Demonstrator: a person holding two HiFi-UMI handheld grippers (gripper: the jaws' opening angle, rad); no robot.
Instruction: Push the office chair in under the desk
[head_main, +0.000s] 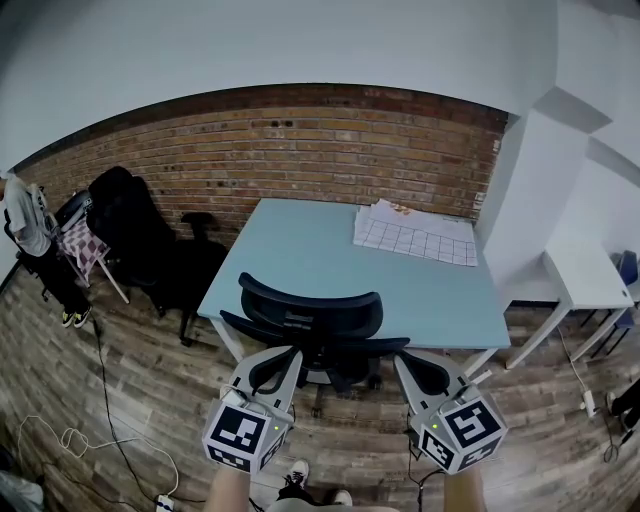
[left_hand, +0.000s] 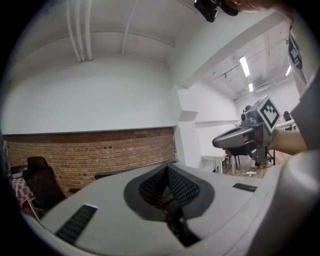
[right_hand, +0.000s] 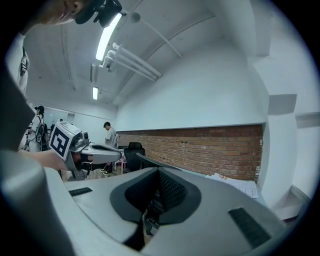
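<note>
While both grippers sit low in the head view, a spare black high-backed chair (head_main: 140, 235) stands at nine o'clock against the red brick wall (head_main: 300, 135). At seven o'clock the left gripper (head_main: 285, 360) has its fingers pressed together on nothing, tips just beside the black mesh office chair (head_main: 312, 322). That chair stands at six o'clock of the pale blue rectangular desk (head_main: 320, 260), close to its near edge. At five o'clock the right gripper (head_main: 405, 362) is likewise closed and empty. White checked paper sheets (head_main: 415, 238) lie toward the desk's one o'clock corner.
</note>
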